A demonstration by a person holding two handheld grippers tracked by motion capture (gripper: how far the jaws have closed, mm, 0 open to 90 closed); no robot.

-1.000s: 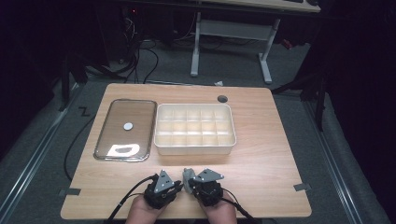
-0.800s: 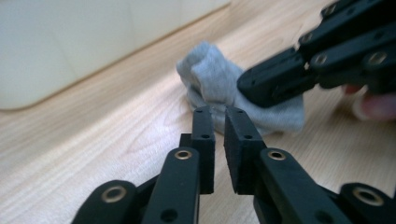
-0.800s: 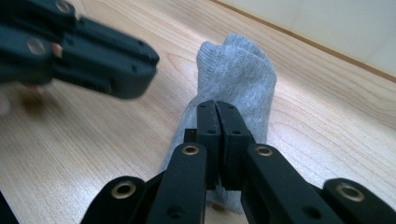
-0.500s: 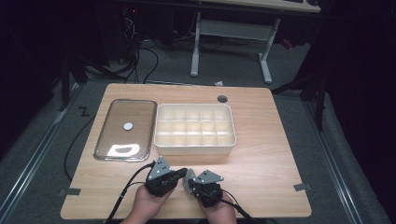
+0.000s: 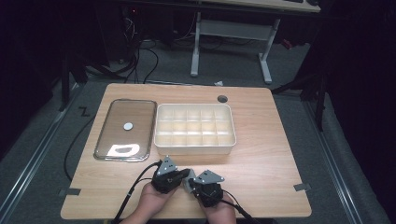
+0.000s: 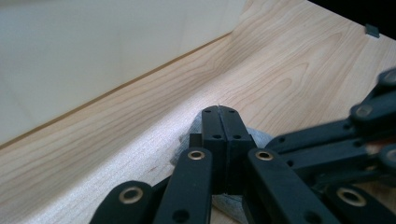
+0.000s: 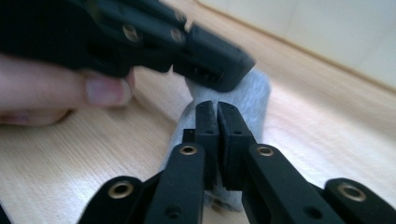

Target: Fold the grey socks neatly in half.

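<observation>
- Tray [image 5: 125, 130]: a flat glass-topped tray at the table's [image 5: 261, 158] left, just beside the box; a small white disc sits on it; glare hides part of its near end.
- Box [image 5: 194, 128]: a cream box of compartments at mid-table, well beyond both claws; in the left gripper view its pale wall [image 6: 107, 51] rises behind the jaws, cut off at top and left.
- Left claw [image 5: 180, 176]: low at the near edge, held in a hand [image 5: 152, 205]; in its own view [image 6: 219, 112] the jaws stand pressed together, tips over a grey cloth [image 6: 254, 140]; whether they pinch it I cannot tell, as the jaws hide the contact.
- Cloth: it lies on the table between the two claws, near the front edge; mostly covered by the linkages; in the right gripper view it [image 7: 252, 100] shows as a blurred grey lump.
- Right claw [image 5: 195, 183]: just beside the left; in its own view [image 7: 215, 108] the jaws are together, tips against the cloth; the other claw crosses above, out of focus.
</observation>
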